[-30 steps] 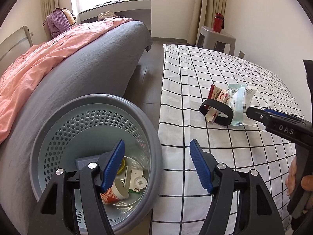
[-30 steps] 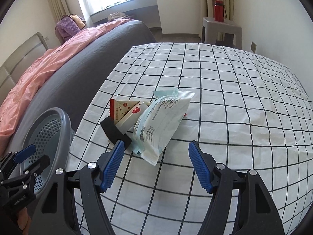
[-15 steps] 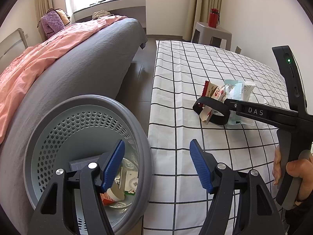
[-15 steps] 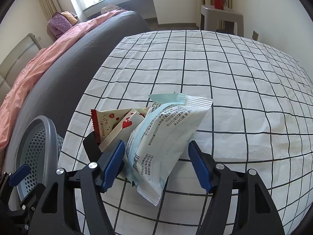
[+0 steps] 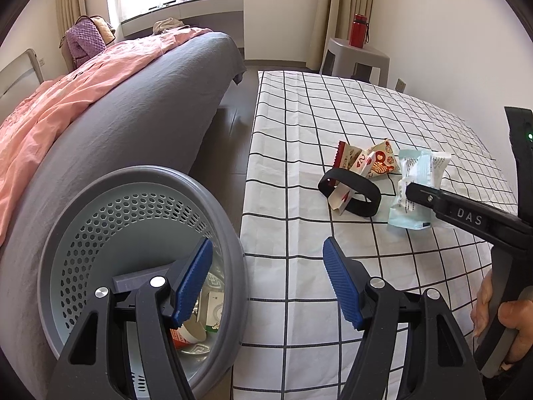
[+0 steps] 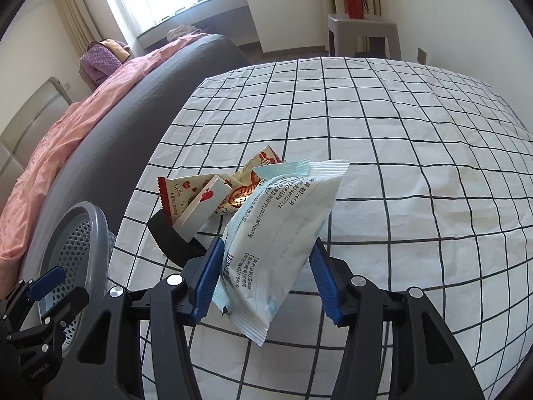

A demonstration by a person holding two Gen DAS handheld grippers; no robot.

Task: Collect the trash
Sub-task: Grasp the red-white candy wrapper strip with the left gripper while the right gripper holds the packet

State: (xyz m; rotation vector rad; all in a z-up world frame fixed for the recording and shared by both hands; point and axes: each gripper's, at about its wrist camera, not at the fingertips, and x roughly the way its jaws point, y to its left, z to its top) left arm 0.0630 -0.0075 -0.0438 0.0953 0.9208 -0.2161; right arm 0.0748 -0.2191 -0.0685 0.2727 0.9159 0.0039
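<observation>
Daylight from the window falls across a bedroom where a grey bed with a pink quilt [image 5: 66,100] runs beside a worktop covered in a white cloth with a black grid [image 6: 399,166]. On that cloth sits a small heap of trash: a pale blue and white plastic packet printed with dark text [image 6: 279,233], two red and cream snack wrappers with heart prints [image 6: 206,193] and a black band loop [image 6: 173,240].

A second ago the right gripper [image 6: 263,276] hung short of the heap with nothing between its jaws. Now it has come in around the packet, and its jaws have just been closing; the blue pads [image 6: 208,273] sit at the packet's two edges, the left one touching it, though a firm pinch is not clear. The packet lies on the cloth, against the wrappers.

Meanwhile the left gripper [image 5: 266,286] hovers with its jaws spread and empty, over the rim of a round grey perforated plastic basket [image 5: 100,206] that already holds cups and paper scraps.

Judging by this, the packet is about to be lifted and carried left to the basket; the wrappers and band remain.
</observation>
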